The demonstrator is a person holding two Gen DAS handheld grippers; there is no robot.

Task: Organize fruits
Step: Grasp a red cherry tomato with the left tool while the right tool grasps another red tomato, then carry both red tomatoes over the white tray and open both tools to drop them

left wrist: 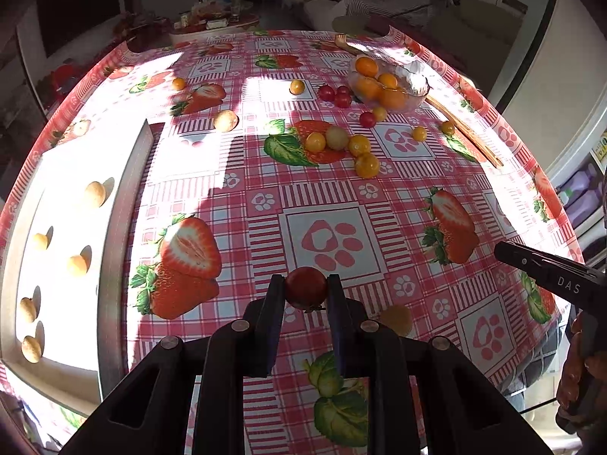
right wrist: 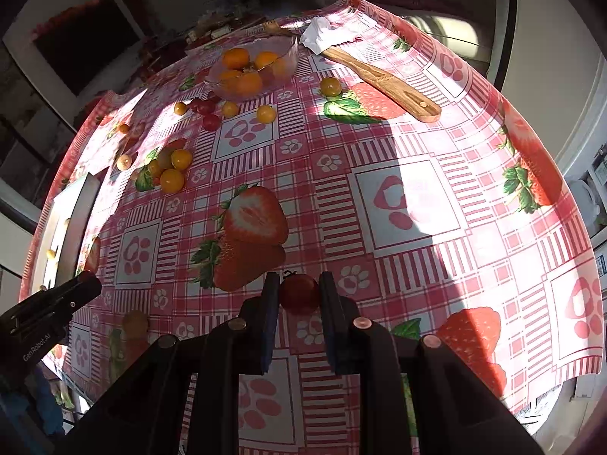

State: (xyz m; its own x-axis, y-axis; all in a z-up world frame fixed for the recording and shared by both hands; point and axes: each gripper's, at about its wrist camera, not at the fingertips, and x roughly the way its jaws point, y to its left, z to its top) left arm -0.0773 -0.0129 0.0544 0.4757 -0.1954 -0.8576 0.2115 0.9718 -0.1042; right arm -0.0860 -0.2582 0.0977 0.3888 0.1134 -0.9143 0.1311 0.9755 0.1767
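Note:
My left gripper (left wrist: 305, 284) is shut on a red cherry tomato (left wrist: 305, 289) above the strawberry tablecloth. My right gripper (right wrist: 299, 284) is shut on another red cherry tomato (right wrist: 299, 294). A glass bowl (left wrist: 415, 87) with orange fruits stands at the far right; it also shows in the right wrist view (right wrist: 282, 57). Loose yellow tomatoes (left wrist: 359, 145) and red tomatoes (left wrist: 342, 95) lie near the table's middle and far side. A white tray (left wrist: 114, 227) at the left holds several pale longans (left wrist: 95, 193).
A wooden spatula (right wrist: 383, 79) lies at the far right by a white paper (right wrist: 322, 34). A yellow fruit (left wrist: 396, 318) lies just right of my left gripper. The right gripper's body (left wrist: 550, 273) shows at the right edge.

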